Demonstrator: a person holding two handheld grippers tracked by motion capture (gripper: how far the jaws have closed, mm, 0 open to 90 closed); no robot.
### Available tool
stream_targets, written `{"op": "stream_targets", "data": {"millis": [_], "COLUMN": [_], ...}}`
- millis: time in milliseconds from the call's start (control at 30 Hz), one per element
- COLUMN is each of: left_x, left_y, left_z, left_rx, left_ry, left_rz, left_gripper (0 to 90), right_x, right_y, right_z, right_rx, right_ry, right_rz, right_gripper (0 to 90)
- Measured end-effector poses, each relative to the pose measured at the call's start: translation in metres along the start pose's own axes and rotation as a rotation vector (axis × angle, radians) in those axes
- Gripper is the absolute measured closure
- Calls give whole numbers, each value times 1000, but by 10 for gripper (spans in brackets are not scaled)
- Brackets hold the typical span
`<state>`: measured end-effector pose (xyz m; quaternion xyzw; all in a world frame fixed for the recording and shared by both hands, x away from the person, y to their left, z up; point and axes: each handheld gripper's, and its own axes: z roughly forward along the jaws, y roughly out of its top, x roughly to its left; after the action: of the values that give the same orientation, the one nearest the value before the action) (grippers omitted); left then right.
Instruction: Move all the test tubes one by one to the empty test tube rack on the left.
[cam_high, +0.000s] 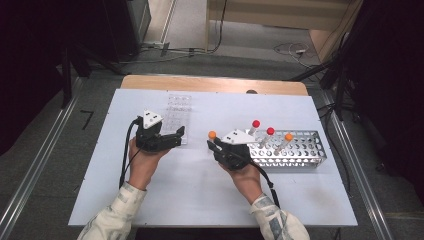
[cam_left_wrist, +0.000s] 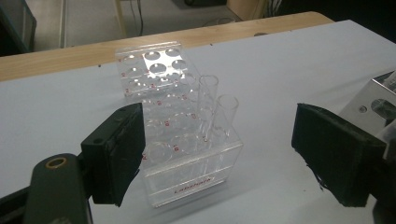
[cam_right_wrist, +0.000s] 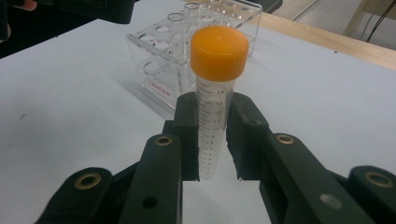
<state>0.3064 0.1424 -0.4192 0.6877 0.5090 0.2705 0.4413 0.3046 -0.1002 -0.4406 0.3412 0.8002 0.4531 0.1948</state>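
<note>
The white table (cam_high: 200, 190) fills the middle of the high view. The clear rack (cam_left_wrist: 187, 154) sits mid-frame between the left gripper's (cam_left_wrist: 219, 154) wide-open jaws. At bottom centre, the right gripper (cam_right_wrist: 212, 140) squeezes the orange-capped tube (cam_right_wrist: 215, 93), standing upright.

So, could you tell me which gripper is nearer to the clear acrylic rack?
The left. The left gripper has its open jaws either side of the clear acrylic rack; the right gripper sits off to its side, shut on an orange-capped tube.
</note>
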Motion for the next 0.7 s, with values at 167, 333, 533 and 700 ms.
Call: {"op": "stream_targets", "data": {"millis": [167, 333, 533, 700], "left_x": [-2, -5, -14, -22], "left_y": [1, 2, 3, 4], "left_z": [-1, -3, -6, -7], "left_rx": [-3, -6, -15, -14], "left_ry": [-11, -28, -65, -93], "left_rz": [4, 7, 17, 41], "left_gripper": [180, 180, 179, 175], "right_x": [7, 14, 18, 22], "right_y": [4, 8, 12, 15], "right_z": [11, 21, 32, 37], "right_rx": [7, 16, 21, 23], "right_ry": [7, 10, 20, 32], "right_rz": [-9, -23, -15, -15], "right_gripper": [723, 723, 723, 723]}}
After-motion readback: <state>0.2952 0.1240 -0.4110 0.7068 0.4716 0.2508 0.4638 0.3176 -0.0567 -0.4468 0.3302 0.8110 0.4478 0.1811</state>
